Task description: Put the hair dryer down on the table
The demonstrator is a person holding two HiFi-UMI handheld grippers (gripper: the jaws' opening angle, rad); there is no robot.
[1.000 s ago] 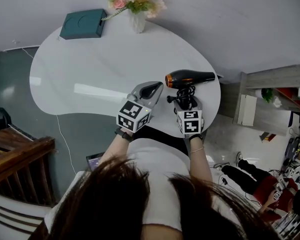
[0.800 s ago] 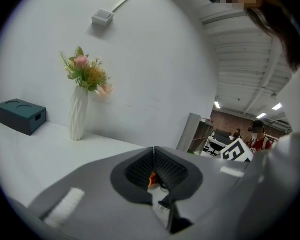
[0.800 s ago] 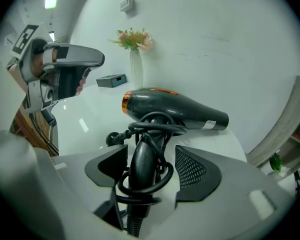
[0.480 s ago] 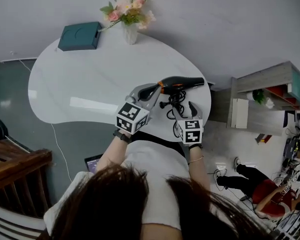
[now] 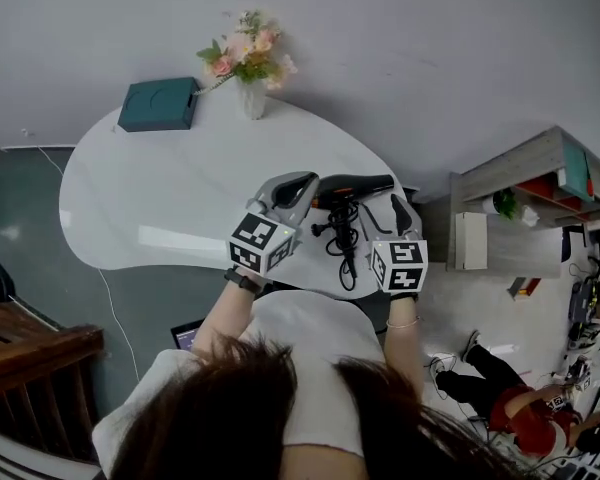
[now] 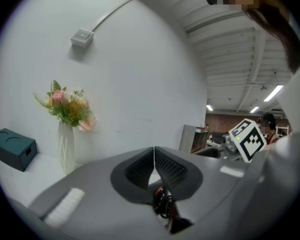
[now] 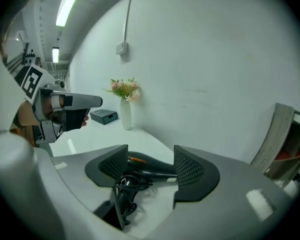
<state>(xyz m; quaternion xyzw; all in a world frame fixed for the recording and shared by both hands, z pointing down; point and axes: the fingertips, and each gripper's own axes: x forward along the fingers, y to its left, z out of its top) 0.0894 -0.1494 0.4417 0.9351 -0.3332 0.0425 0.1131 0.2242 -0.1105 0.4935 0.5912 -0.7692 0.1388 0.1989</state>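
My right gripper is released, jaws wide apart, and the dryer shows between them, lying on the table near its right edge. My left gripper is clenched on nothing.

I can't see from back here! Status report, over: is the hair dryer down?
Left gripper shut, empty. Right gripper open by the hair dryer, which lies on the table. Vase and box far off, over.
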